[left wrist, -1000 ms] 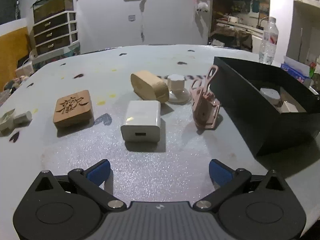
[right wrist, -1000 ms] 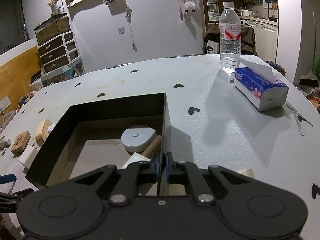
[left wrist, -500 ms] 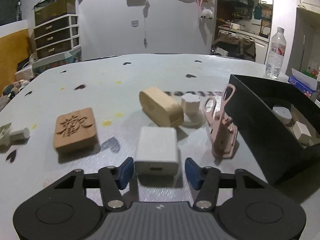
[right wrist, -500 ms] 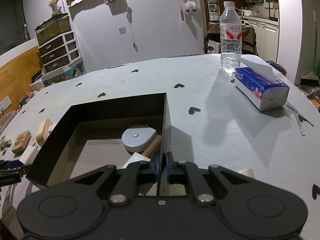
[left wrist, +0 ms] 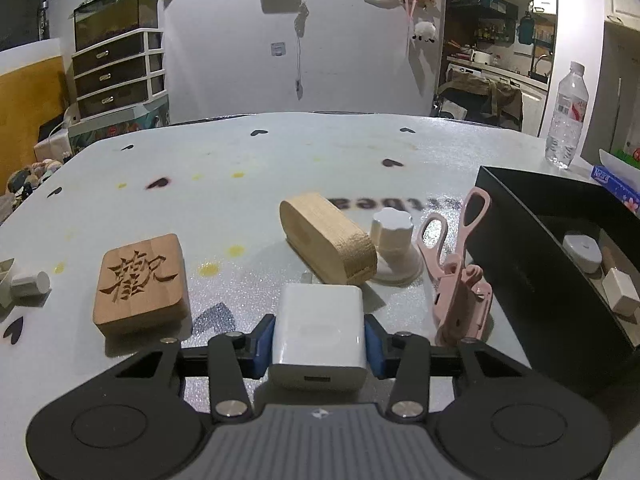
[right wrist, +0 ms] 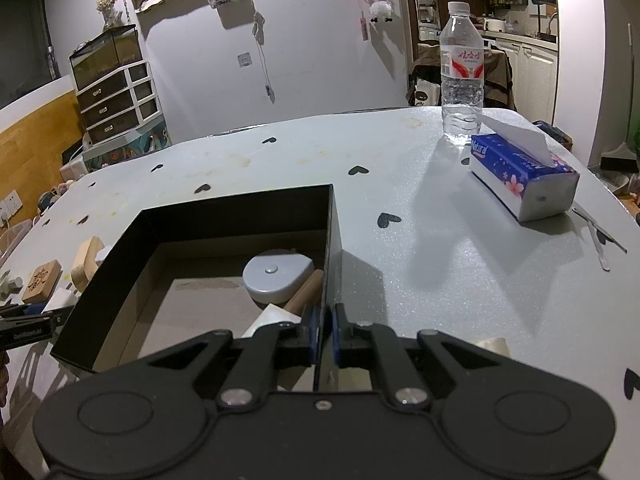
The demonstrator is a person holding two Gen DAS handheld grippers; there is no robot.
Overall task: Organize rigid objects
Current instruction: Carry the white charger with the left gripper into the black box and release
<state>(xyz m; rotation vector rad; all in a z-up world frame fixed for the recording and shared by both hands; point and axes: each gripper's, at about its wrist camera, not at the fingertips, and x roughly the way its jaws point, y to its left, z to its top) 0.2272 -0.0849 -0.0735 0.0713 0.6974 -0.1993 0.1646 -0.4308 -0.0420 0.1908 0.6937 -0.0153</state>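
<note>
Left of the black box, left gripper jaws clamp a glossy white charger; right gripper pinches the box's wall.

Left gripper: matte black linkage arms, silver pivot screws, blue pads on jaws, two round embossed discs on body, grey ribbed centre panel with small logo. Right gripper: same black body, silver screws, blue pads, round discs, small centre screw.
</note>
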